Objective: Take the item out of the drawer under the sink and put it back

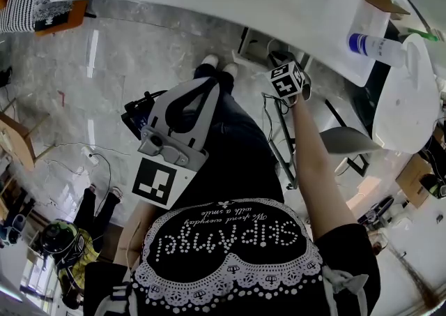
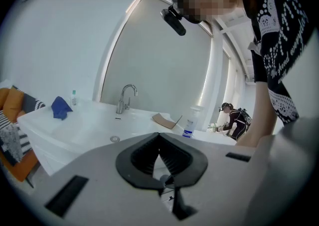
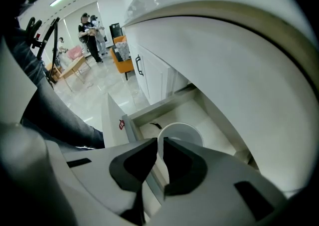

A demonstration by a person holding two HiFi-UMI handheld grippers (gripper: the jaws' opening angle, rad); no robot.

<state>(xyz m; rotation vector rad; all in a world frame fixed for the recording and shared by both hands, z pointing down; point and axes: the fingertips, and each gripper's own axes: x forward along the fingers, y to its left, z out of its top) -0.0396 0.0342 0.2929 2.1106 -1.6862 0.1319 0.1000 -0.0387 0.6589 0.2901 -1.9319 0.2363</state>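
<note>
right gripper [image 3: 160, 143]: points steeply down over the open drawer; jaws pinched nearly together on the thin rim of the white cup, one pad inside the wall and one outside.
white cup [image 3: 182, 134]: round, plain white, mouth up; sits within the outline of the drawer, near its front; cannot tell whether its base rests on the drawer floor or hangs just above it.
drawer [image 3: 212, 120]: pulled out from under the white counter; pale inside, with bare floor showing beyond the cup.
drawer front [image 3: 112, 120]: white panel standing on the near side of the cup, with a small red sticker at its upper edge.
left gripper [image 2: 159, 136]: held near level in front of the person's body, well apart from the drawer; jaws clenched tip to tip with nothing between them.
counter [image 2: 89, 126]: white sink top seen past the left gripper.
faucet [image 2: 127, 98]: chrome, upright at the back of the counter.
blue cloth [image 2: 61, 108]: bunched at the counter's left end.
bottle [image 2: 189, 123]: white with a blue label, upright at the right.
cardboard piece [image 2: 165, 120]: lies flat between faucet and bottle.
</note>
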